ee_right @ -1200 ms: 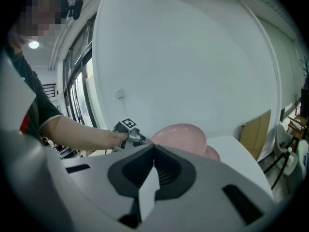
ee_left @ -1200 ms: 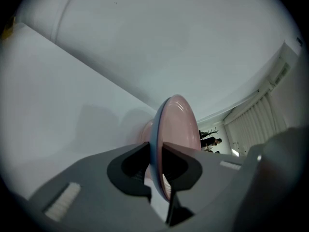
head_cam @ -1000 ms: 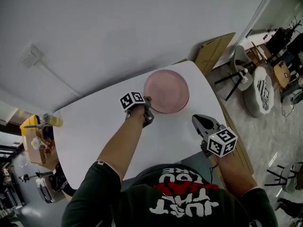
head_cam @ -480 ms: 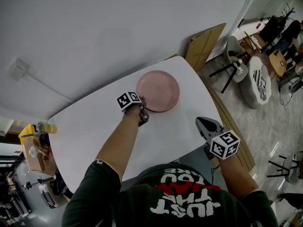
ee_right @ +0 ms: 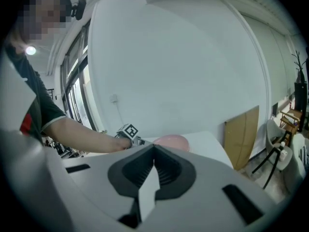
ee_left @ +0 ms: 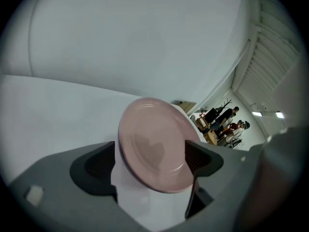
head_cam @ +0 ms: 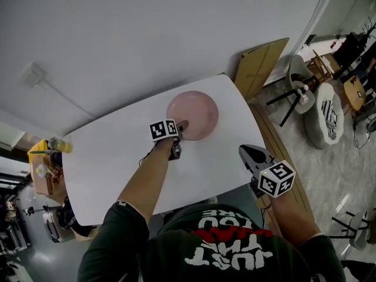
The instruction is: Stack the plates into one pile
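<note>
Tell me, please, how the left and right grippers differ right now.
Left gripper: jaws just opened wide, pink plate rim between them, unpressed; right gripper: jaws together, empty. The left gripper reaches the plate over the table; the right gripper hangs by the table edge, apart from the plate. Both carry marker cubes.

Your plate [head_cam: 192, 115] is pale dusty pink on a plain white table [head_cam: 100, 157]. Your left gripper [ee_left: 150, 151] is grey with black ribbed pads, and its jaws have just been opening with the plate's rim between them. Your right gripper [ee_right: 154, 161] matches. Both cubes wear black-and-white square markers. At two o'clock from the plate, the cardboard [head_cam: 262, 66] is tan. Your shirt [head_cam: 176, 257] is dark, printed red and white.
</note>
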### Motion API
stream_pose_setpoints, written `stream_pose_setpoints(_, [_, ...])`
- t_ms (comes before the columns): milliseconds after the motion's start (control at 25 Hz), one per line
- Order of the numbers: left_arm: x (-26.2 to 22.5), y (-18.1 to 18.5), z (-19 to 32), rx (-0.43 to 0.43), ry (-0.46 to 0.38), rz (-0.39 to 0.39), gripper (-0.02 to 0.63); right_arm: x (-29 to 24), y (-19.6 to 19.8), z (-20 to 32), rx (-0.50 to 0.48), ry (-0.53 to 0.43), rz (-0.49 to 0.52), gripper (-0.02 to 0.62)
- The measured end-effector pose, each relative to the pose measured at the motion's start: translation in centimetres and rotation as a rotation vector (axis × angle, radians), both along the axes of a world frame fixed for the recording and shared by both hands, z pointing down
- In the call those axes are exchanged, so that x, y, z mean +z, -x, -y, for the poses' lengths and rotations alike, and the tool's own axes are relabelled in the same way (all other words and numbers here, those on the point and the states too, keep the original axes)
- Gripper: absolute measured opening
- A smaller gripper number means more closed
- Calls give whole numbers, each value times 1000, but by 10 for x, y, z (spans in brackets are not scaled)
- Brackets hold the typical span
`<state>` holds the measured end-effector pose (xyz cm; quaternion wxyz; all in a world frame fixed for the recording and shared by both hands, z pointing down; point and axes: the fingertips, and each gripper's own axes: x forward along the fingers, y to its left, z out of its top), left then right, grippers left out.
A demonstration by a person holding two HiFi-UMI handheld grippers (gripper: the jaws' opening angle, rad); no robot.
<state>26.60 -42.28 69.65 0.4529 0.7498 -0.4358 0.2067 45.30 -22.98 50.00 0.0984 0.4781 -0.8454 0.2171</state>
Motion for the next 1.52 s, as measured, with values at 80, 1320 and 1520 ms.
stream_pose_setpoints(80, [-15, 2, -6, -14, -56, -16, 437, -5, -10, -2, -18, -12, 4, -3])
stream_pose_setpoints(1320, [-276, 72, -178, 35, -764, -253, 6, -80, 2, 57, -239, -171, 59, -3])
stream_pose_setpoints(1520, [-273, 40, -179, -55, -766, -216, 6, -74, -32, 70, -294, -150, 97, -5])
